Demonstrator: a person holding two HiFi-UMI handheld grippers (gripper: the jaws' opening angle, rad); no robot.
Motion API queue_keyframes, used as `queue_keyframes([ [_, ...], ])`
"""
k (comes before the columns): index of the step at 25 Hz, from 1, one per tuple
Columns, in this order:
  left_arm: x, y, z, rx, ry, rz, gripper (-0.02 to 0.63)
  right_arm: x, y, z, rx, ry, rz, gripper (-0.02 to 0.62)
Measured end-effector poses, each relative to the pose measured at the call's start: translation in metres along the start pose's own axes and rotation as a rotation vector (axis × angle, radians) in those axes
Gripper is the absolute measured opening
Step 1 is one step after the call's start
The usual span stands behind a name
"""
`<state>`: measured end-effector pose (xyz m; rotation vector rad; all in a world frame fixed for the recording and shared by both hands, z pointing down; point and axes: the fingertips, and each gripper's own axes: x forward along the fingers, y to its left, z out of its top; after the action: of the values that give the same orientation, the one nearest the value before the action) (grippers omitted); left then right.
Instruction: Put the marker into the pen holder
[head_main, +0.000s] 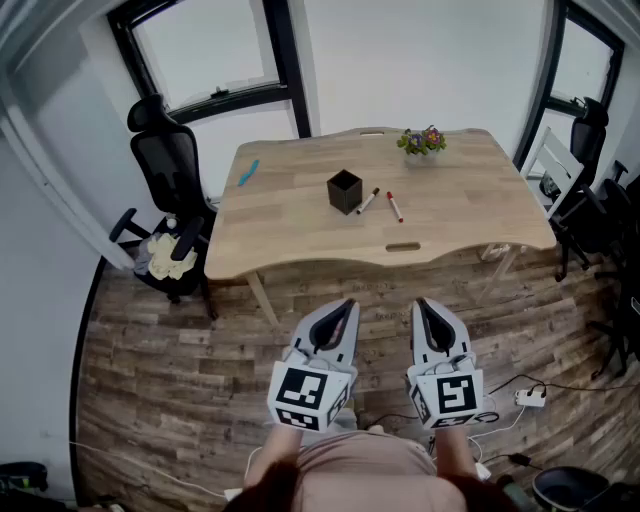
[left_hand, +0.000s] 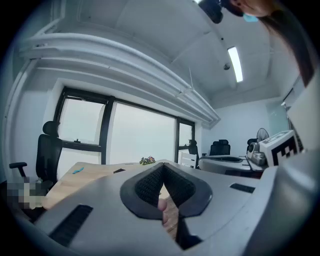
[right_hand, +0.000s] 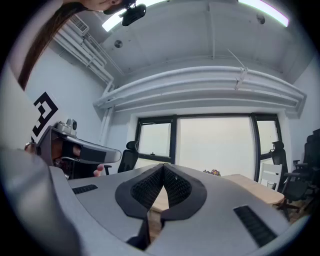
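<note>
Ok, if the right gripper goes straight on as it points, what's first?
Nothing before the table: open floor lies ahead of the right gripper. It seems near tabletop height, so likely the near edge; depth unclear.

Black pen holder (head_main: 344, 191), red marker (head_main: 394, 207), black-and-white marker (head_main: 368, 201), pale wood-grain table (head_main: 470, 190)

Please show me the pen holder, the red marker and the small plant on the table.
pen holder (head_main: 346, 198): head view, on its side wall.
red marker (head_main: 395, 207): head view, middle of its barrel.
small plant (head_main: 421, 141): head view, on its flowers.
</note>
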<state>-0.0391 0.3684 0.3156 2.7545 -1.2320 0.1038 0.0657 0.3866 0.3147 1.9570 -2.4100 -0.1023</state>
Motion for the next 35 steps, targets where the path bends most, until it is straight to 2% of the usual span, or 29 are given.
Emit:
queue_keyframes([
  [12,0.021,0.047,0.0,-0.01,0.007,-0.028,0.002,0.046,0.009,-0.007,0.035,0.003,-0.023,-0.002],
  [17,0.027,0.064,-0.001,-0.004,0.01,-0.048,0.002,0.06,0.013,-0.013,0.031,0.041,-0.034,-0.002],
  [25,0.031,0.078,-0.003,0.001,0.012,-0.083,0.002,0.071,0.011,-0.014,0.128,0.012,-0.078,-0.002],
  [35,0.048,0.088,-0.005,-0.026,0.001,-0.109,0.002,0.093,0.002,-0.017,0.113,0.023,-0.097,-0.002],
])
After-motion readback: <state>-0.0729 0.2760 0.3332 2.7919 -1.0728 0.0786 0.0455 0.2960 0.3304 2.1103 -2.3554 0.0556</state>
